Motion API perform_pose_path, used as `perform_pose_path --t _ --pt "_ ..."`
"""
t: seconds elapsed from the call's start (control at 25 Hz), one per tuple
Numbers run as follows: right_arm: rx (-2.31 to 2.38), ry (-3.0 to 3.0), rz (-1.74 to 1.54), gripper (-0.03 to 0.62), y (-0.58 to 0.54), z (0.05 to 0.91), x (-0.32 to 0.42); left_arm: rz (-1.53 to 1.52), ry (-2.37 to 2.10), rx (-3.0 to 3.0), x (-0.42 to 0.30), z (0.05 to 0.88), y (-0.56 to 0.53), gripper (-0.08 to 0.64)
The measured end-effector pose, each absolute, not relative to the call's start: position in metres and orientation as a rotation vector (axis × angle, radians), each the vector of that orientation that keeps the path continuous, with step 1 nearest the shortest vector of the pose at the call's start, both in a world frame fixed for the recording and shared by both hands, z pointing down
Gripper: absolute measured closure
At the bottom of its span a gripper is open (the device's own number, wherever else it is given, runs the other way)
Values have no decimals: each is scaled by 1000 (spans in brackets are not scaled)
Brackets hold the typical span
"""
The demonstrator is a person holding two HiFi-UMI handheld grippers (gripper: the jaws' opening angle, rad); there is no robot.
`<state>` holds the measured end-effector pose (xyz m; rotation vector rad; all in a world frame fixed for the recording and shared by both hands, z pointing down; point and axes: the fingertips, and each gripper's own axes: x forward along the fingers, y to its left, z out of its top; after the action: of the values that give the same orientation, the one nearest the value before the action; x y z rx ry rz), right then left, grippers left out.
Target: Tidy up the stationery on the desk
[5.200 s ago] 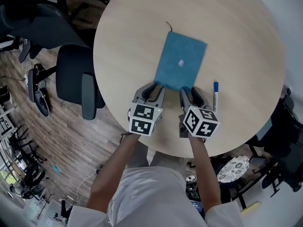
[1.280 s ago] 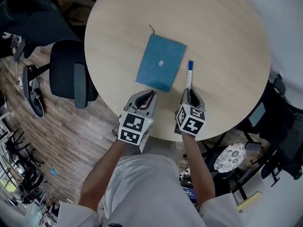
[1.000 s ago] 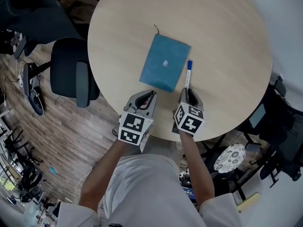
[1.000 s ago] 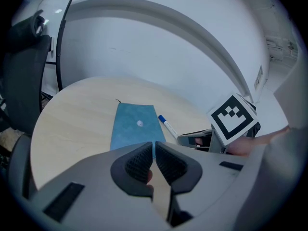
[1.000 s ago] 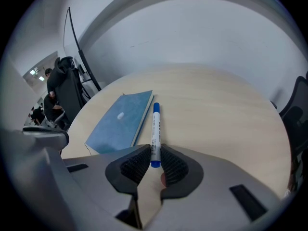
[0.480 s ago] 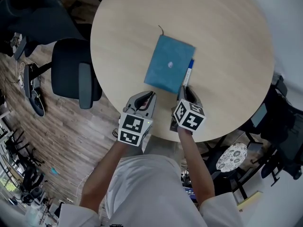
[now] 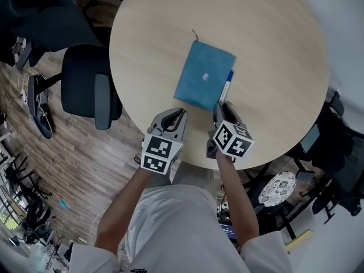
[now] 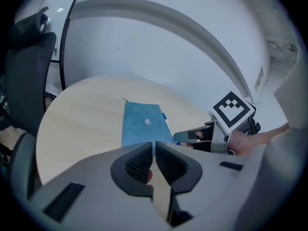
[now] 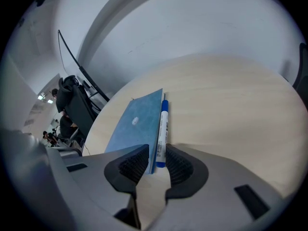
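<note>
A blue notebook (image 7: 205, 75) (image 9: 132, 121) (image 8: 144, 124) lies on the round wooden table (image 7: 273, 50). A white pen with a blue cap (image 7: 226, 87) (image 9: 163, 124) (image 8: 167, 125) lies flat on the table, tight along the notebook's right edge. My right gripper (image 7: 219, 108) (image 9: 158, 153) is open just behind the pen's near end, with its jaws a little apart and nothing held. My left gripper (image 7: 181, 114) (image 8: 154, 146) hovers at the notebook's near left corner, jaws shut and empty.
A dark office chair (image 7: 91, 92) stands left of the table, over a wooden floor. The table's near edge (image 7: 193, 161) runs right under both grippers. More chairs and clutter (image 7: 284, 201) sit at the lower right, beyond the table.
My right gripper moved the pen left until it lay against the notebook's right edge, then drew back slightly. The left gripper has stayed put, shut.
</note>
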<state>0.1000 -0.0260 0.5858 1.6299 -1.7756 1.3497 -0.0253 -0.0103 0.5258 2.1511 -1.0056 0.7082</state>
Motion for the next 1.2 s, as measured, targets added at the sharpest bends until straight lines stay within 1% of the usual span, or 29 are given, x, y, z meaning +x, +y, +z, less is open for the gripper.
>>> perform_pose_path --t 0.32,0.72,1.0,1.2 --pt "1590 -1794 1350 482 -26 587 93 695 -1013 2160 -21 523 -8 525" --pt "1594 -1819 1227 482 -17 557 103 667 -1017 2184 -11 499 -3 525" --pt "1606 -1943 1076 485 -23 501 106 594 -1030 2234 -5 453 -9 525" --pt "1580 -2077 949 497 -19 432 101 554 -1038 2277 -6 403 -5 525"
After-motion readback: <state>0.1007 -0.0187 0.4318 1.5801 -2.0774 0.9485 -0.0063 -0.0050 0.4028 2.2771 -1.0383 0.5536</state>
